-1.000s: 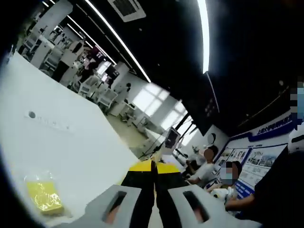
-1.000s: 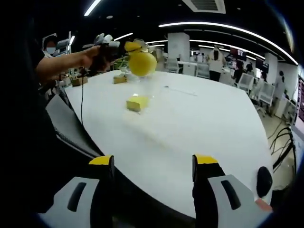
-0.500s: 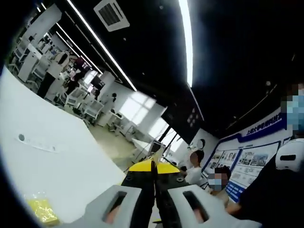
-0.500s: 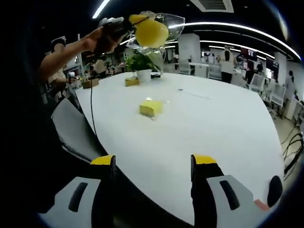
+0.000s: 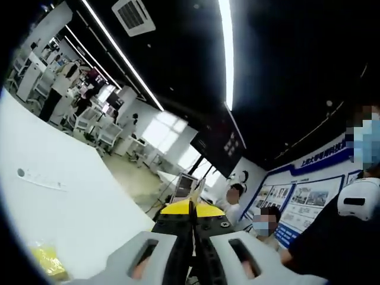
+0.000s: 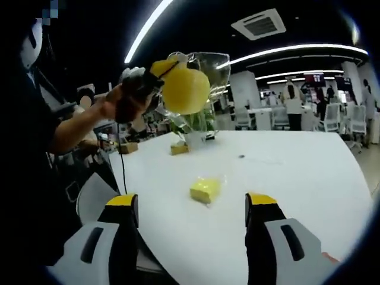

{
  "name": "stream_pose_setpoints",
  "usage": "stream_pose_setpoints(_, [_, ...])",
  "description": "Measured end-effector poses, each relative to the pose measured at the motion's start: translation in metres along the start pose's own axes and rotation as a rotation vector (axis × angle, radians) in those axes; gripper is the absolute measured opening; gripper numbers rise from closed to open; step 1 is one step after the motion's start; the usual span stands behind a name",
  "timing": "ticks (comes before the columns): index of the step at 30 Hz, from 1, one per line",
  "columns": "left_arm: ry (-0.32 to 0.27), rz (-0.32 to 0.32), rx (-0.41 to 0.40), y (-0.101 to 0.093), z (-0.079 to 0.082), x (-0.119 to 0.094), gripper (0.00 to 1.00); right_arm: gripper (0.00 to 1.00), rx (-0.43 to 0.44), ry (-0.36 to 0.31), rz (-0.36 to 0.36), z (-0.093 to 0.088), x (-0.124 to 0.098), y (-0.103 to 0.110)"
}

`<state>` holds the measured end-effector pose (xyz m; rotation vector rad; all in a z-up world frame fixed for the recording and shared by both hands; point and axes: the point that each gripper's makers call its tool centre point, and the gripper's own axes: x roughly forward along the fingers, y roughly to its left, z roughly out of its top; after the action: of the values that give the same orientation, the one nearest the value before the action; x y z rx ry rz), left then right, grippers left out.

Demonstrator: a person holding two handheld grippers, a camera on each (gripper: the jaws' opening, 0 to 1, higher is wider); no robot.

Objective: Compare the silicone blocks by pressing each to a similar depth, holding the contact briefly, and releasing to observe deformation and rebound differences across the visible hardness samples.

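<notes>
One white counter [image 6: 279, 178] carries the samples and spans the right gripper view; its surface also shows at the left of the left gripper view [image 5: 53, 196].

Left gripper [image 6: 155, 72]: seen in the right gripper view, raised well above the counter in the person's hand [image 6: 122, 98]. Its fingers are closed on a clear bag [image 6: 205, 71] that contains a yellow block [image 6: 185, 90]. In the left gripper view, the yellow finger tips [image 5: 191, 209] meet with no visible gap; the bag is not discernible there.

Right gripper [image 6: 193, 205]: its fingers stand wide apart and hold nothing. It is positioned above the near edge of the counter.

Second block [image 6: 205, 190]: yellow, lying on the counter between the right fingers as viewed, inside a clear wrapper, apart from both grippers. A yellow wrapped block also appears at the lower left of the left gripper view [image 5: 46, 261], resting on the counter.

Plant pot [image 6: 195, 139]: white, standing on the far side of the counter, directly behind the raised bag.

Two small brown boxes [image 6: 178, 148] [image 6: 127, 147] sit near the counter's far left edge. Contents cannot be determined.
</notes>
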<state>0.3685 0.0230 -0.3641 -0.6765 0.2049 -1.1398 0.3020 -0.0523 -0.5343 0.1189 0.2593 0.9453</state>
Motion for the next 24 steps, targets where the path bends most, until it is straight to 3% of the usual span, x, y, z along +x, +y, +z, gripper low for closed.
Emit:
stream_pose_setpoints(5, [0.013, -0.024, -0.013, -0.009, -0.002, 0.003, 0.0, 0.67, 0.008, -0.037, 0.03, 0.022, 0.008, -0.003])
stream_pose_setpoints(15, [0.033, -0.063, -0.045, -0.021, -0.01, 0.009, 0.0, 0.64, 0.119, -0.272, 0.217, 0.108, 0.033, 0.019])
stream_pose_setpoints(22, [0.04, -0.099, -0.073, -0.029, -0.016, 0.014, 0.0, 0.53, 0.178, -0.309, 0.324, 0.128, 0.049, 0.035])
stream_pose_setpoints(24, [0.037, -0.102, -0.084, -0.029, -0.017, 0.013, 0.0, 0.5, 0.182, -0.313, 0.324, 0.132, 0.051, 0.035])
